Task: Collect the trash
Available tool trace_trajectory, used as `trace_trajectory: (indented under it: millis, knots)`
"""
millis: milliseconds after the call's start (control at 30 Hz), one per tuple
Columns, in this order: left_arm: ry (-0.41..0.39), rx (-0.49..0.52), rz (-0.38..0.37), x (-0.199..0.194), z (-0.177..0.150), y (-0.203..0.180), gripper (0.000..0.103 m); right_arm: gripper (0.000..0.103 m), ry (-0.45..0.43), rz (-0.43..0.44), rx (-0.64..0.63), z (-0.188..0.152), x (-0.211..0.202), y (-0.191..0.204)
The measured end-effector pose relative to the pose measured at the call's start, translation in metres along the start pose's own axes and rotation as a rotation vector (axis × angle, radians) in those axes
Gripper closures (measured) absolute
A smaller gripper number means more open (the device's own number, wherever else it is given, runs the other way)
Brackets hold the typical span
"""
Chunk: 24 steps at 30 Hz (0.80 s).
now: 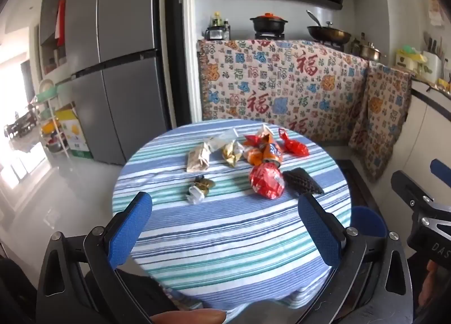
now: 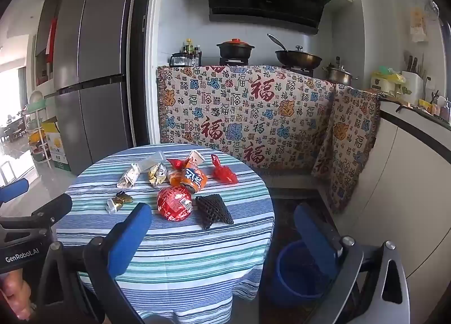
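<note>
So both grippers are hovering at the near edge of the round striped tabletop [image 2: 174,253], fingers spread wide with nothing between them. The left gripper [image 1: 225,228] sits over the near stripes, and the right gripper [image 2: 222,242] straddles the right edge of the cloth, with the blue bucket [image 2: 296,273] on the floor just below it.

All the trash is bunched toward the far half of the tabletop: a round red wrapper [image 2: 174,202], a black foam net sleeve [image 2: 212,211] touching it on the right, a crushed orange can [image 2: 194,178] behind, a red plastic bag [image 2: 224,173], a couple of crumpled paper wrappers [image 2: 129,176], and one small gold-and-white wrapper [image 2: 117,202] sitting apart on the left.

What could go wrong, imo:
- The pile is tight. Going for the red wrapper probably drags the net sleeve or nudges the can, and that can looks like it could roll off the edge.
- Thin crinkly wrappers may slip out of the fingers on the way to the bucket.
- Scraping low could snag the loose cloth and pull everything along.
- The two grippers are close together, so they might bump if both reach in.
</note>
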<state>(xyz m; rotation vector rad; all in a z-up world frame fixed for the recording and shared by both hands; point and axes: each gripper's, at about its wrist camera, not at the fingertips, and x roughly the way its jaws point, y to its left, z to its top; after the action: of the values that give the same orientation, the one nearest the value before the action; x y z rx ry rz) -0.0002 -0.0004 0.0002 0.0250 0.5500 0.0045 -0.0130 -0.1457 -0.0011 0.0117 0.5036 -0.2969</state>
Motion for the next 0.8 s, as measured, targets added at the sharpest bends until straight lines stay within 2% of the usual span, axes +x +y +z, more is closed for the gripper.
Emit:
trace_trajectory:
  millis: [800]
  knots:
    - [0.001,-0.003,-0.005,-0.0008,-0.0005,-0.0009,0.000,0.000,0.000,-0.003,-0.009,0.0002,-0.0005,0.0017]
